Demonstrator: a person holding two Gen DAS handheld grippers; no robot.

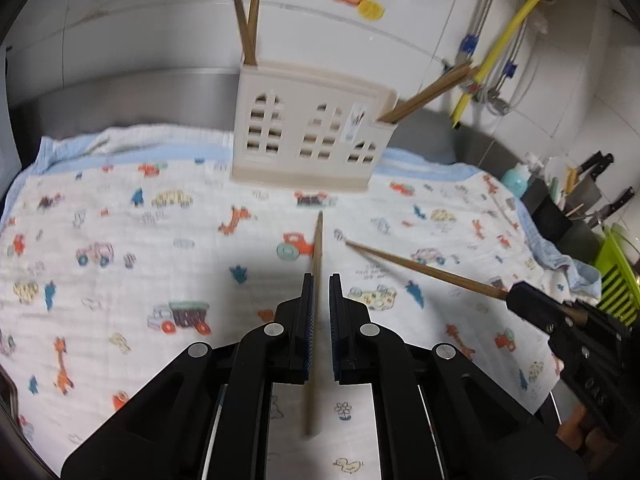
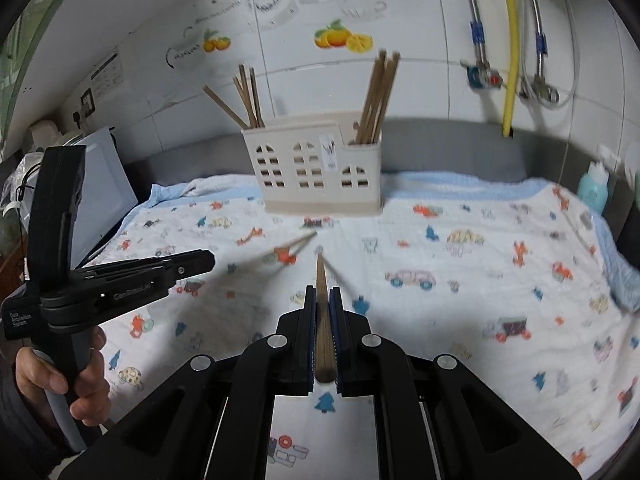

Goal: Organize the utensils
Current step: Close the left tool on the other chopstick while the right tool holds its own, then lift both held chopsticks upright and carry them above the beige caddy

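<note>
Left wrist view: left tongs clenched on one wooden chopstick, which runs forward between the pads with its tip pointing at the holder.
Right wrist view: right tongs clenched on a second chopstick, its blunt end between the pads and its tip raised toward the holder.
Holder: a cream utensil holder with window-shaped cutouts stands upright at the far side of the cloth, ahead of both tongs and apart from them.
Holder contents: chopsticks stand in its left compartment and in its right compartment; the middle one cannot be made out.
Surface: covered by a white cloth printed with cars and giraffes, blue along its border.
Person: a hand grips the handle of the left tongs, seen from the right wrist.
Background: white tiled wall with fruit stickers, and a yellow hose.
</note>
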